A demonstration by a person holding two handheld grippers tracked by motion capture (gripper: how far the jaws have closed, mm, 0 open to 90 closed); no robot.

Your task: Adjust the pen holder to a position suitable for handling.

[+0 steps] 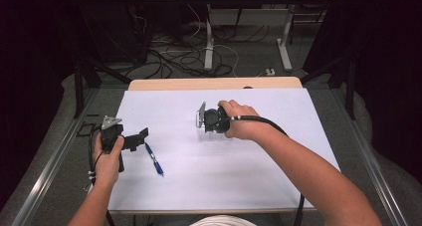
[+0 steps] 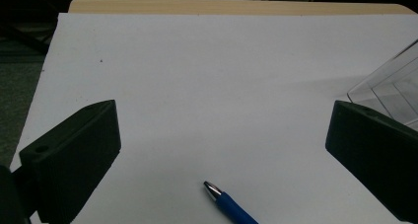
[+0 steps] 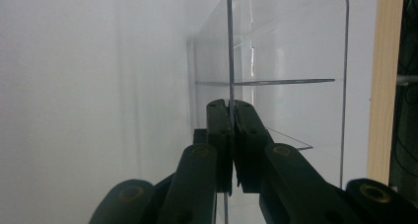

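White-covered worktop [image 1: 249, 181] first. Mid-worktop stands a clear acrylic box [image 3: 286, 61], its thin wall pinched between the right gripper's [image 3: 230, 108] closed jaws, probably to steady it. The left gripper [image 2: 222, 135] hovers with jaws wide apart over the blue ballpoint pen [image 2: 229, 204], apparently lining up a grab.

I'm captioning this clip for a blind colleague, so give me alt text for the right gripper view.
The right gripper has its two black jaws shut on the thin edge of a clear plastic box with shelf-like dividers inside. The box stands on a white table cover, with a strip of the wooden table edge at the right.
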